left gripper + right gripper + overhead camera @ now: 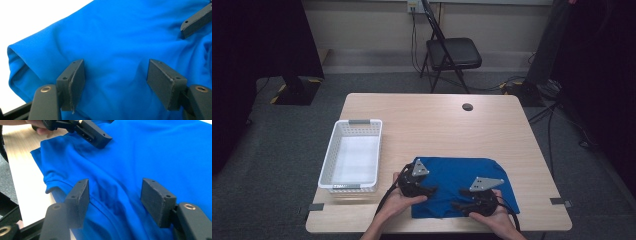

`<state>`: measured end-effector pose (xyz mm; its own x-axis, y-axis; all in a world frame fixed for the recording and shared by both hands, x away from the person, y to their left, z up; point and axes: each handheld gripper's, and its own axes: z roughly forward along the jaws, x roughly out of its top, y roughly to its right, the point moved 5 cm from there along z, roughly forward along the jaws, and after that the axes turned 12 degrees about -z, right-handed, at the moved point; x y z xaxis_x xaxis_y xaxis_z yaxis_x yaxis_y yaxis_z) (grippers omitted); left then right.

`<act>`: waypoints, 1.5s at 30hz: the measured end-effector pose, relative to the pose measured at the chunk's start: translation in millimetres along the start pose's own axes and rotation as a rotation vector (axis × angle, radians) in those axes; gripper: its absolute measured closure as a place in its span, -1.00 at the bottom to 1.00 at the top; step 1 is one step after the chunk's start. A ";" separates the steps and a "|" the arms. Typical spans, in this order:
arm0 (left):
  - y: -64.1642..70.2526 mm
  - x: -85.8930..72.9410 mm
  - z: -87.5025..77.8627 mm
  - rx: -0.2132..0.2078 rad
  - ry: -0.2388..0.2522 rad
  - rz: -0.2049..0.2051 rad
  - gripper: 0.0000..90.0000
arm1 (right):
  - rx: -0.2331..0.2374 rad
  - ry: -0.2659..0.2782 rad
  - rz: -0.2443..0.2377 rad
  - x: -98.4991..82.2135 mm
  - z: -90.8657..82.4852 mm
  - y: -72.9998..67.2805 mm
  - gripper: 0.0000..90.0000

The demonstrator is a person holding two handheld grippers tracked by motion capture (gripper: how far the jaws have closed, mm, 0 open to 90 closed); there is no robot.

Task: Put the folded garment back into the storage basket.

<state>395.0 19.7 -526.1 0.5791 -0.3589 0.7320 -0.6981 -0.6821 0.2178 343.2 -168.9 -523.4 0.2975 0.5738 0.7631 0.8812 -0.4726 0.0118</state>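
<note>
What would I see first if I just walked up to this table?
A bright blue cloth lies folded on the near side of the table. The left gripper and right gripper sit on its near part, jaws apart over the fabric. A white basket stands to the left of it.

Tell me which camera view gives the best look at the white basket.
The high view. There the white plastic basket shows whole, standing on the wooden table left of the blue garment, with its slotted walls and bare floor visible. The left gripper view and right gripper view look along their jaws at the blue cloth and give nothing of the basket.
</note>
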 end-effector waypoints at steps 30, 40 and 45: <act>33.4 6.0 9.1 -0.053 -0.050 0.039 -0.30 | -0.013 -0.034 0.038 -19.8 -28.8 -6.1 -0.13; 23.8 21.8 -8.0 -0.063 -0.009 0.017 -0.48 | 0.051 0.011 0.037 1.1 -25.9 -14.1 -0.24; 16.2 36.0 -11.8 -0.068 0.034 -0.033 -0.55 | 0.064 0.029 0.020 14.5 -23.3 -17.5 -0.21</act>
<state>399.6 3.3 -488.7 0.5882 -0.3141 0.7452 -0.7065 -0.6481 0.2845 323.5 -167.9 -497.5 0.3051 0.5451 0.7809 0.8973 -0.4392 -0.0440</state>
